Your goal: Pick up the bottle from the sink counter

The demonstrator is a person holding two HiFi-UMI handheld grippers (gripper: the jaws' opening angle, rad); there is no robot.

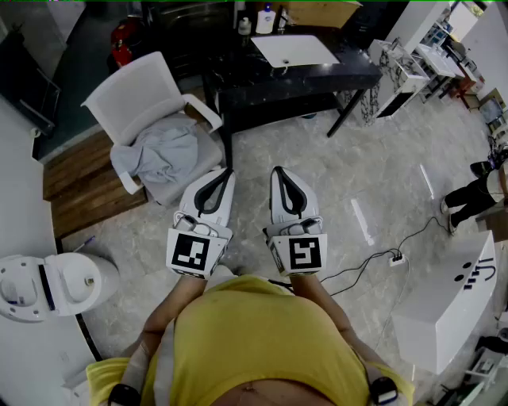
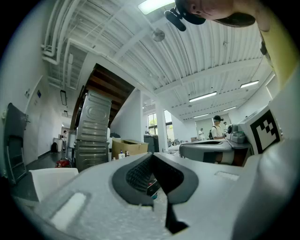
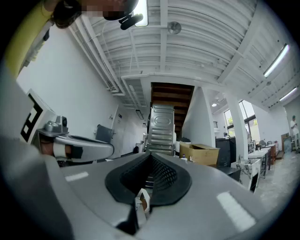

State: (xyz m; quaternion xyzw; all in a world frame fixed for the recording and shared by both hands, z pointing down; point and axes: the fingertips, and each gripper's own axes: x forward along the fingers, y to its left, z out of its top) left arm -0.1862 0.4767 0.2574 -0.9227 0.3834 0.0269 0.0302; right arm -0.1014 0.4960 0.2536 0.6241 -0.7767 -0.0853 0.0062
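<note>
Our white left gripper (image 1: 228, 171): jaws closed, empty. Upright white plastic bottle (image 1: 266, 19) stands at the back edge of the black sink counter (image 1: 333, 75), straight ahead, well apart. White right gripper (image 1: 277, 170): closed, empty, looks better lined up.

Black table (image 1: 317, 75) at top of head view, dark legs on the floor. On the table: white sink basin (image 1: 295, 49) in the middle, white bottle (image 1: 266, 20) at the back edge, smaller bottle (image 1: 244, 25) just beside it on the left, cardboard box (image 1: 321, 11) behind the basin. Floor (image 1: 381, 174) is grey marble-look tile. On the floor: white chair (image 1: 131, 95) left of the table, near its corner; wooden platform (image 1: 79, 190) along the left side; red fire extinguisher (image 1: 121, 44) at far upper left on a darker patch; white power strip (image 1: 394, 257) with black cable (image 1: 357, 270) trailing from it; white cabinet (image 1: 448, 305) at right. White rounded unit (image 1: 48, 284) at lower left, can't tell what it stands on.
</note>
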